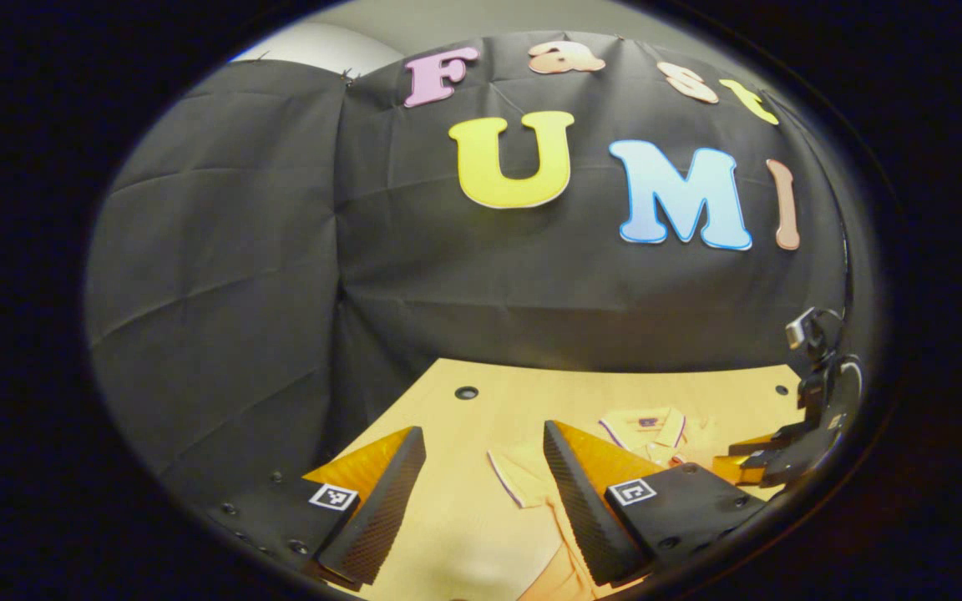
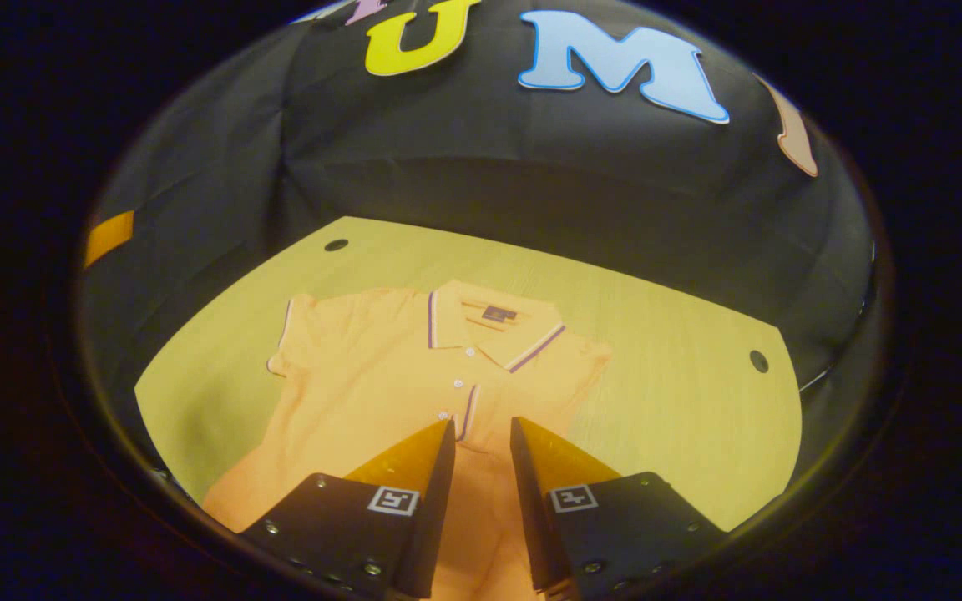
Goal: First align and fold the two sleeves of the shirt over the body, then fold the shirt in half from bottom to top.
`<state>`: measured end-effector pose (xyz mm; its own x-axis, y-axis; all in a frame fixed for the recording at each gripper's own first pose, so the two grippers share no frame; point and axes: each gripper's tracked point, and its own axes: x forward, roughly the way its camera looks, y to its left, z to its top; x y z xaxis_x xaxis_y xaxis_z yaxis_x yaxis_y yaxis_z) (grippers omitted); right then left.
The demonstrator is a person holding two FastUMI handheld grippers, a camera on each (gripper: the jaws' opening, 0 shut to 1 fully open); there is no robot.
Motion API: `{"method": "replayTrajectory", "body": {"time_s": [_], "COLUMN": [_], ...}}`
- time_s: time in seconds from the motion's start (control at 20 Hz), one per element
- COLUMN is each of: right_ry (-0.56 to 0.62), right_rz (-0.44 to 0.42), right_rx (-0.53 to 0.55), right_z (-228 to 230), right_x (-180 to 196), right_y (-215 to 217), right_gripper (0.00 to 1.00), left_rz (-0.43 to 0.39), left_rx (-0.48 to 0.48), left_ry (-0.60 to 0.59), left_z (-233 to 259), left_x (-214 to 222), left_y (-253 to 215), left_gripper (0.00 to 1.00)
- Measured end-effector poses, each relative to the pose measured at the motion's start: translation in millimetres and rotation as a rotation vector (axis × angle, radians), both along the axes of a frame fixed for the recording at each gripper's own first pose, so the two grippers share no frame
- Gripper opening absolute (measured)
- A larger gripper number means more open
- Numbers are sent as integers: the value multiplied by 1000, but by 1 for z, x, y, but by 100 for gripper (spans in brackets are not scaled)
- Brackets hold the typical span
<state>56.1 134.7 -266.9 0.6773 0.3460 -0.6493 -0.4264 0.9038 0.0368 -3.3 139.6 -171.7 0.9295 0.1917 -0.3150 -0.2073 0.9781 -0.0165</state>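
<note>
- Shirt (image 2: 381,376): an orange polo lying flat, front up, on the light wooden table (image 2: 681,401); collar (image 2: 489,330) toward the black cloth wall, hem toward the camera in the right gripper view; dark striped trim runs along the collar edges and the sleeve cuff
- Sleeves: the one on the left of the right gripper view (image 2: 293,334) is spread out sideways from the body; the opposite shoulder (image 2: 589,355) ends in a short point, and whether its sleeve is tucked under cannot be told; neither sleeve lies over the chest
- Buttons run down the placket (image 2: 464,392), which stops just beyond the right gripper's fingertips
- Right gripper (image 2: 481,434): raised over the lower middle of the shirt; fingers a narrow gap apart, orange cloth visible between them, nothing pinched
- Left gripper (image 1: 481,442): fingers spread wide, holding nothing; bare table and the edge of a trimmed sleeve (image 1: 510,476) show in the gap; the shirt's collar (image 1: 644,426) lies beyond its right finger
- In the left gripper view the other gripper shows at the far right edge, above the table
</note>
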Motion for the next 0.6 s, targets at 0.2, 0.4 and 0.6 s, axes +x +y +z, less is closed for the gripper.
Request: {"method": "replayTrajectory", "body": {"time_s": [0.2,0.4,0.6], "right_ry": [-35,-60,-70], "right_rz": [-31,-83,-148], "right_rx": [38,69,77], "right_z": [27,52,66], "right_x": [-12,-26,-42], "right_y": [-4,-19,-39], "right_gripper": [42,42,43], "left_rz": [-36,-70,-99], "left_rx": [-23,-42,-72], "left_ry": [69,144,235], "left_z": [-50,-102,-156], "left_x": [29,52,70], "left_y": [-2,-9,-17], "left_gripper": [94,95,95]}}
